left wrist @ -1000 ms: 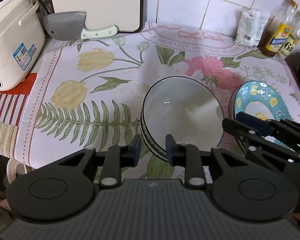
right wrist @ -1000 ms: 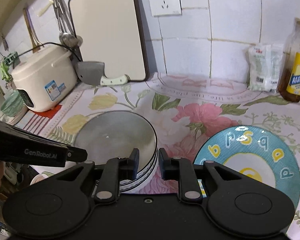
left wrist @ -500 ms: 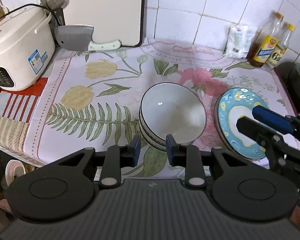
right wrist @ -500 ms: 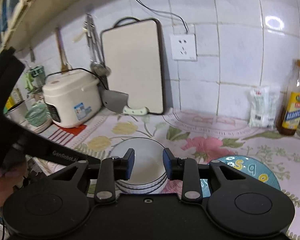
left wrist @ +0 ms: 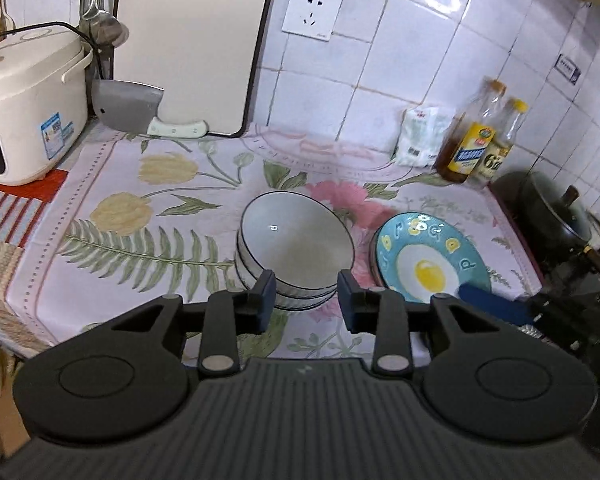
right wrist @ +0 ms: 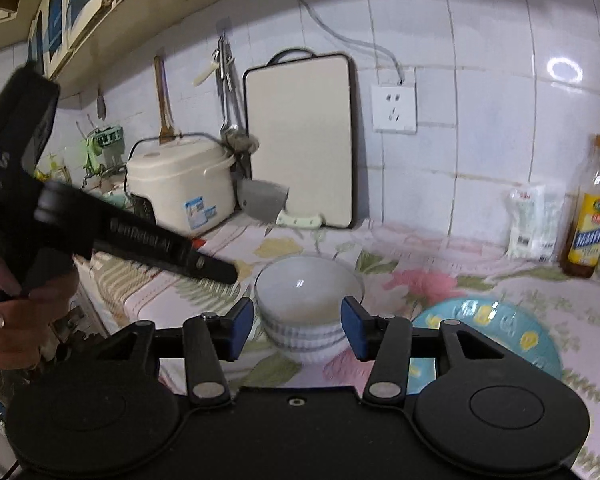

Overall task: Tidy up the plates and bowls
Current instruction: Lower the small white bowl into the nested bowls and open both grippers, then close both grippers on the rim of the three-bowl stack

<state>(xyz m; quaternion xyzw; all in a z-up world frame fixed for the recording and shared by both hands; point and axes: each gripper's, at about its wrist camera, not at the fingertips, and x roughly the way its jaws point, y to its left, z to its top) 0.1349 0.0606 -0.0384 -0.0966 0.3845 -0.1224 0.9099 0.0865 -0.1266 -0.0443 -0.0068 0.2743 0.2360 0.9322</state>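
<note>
Stacked bowls [left wrist: 296,248] at the middle of the floral cloth [left wrist: 140,216], just beside the blue egg-print plate [left wrist: 428,260] on their right; dead ahead of and below both grippers, neither one touching. Left gripper [left wrist: 306,304] narrow and opening, nothing between the jaws; right gripper [right wrist: 298,330] wider, also opening, empty, nearer the plate. Rice cooker [left wrist: 24,104], cleaver [left wrist: 132,108] and oil bottles [left wrist: 480,136] well apart at the edges, path unobstructed
</note>
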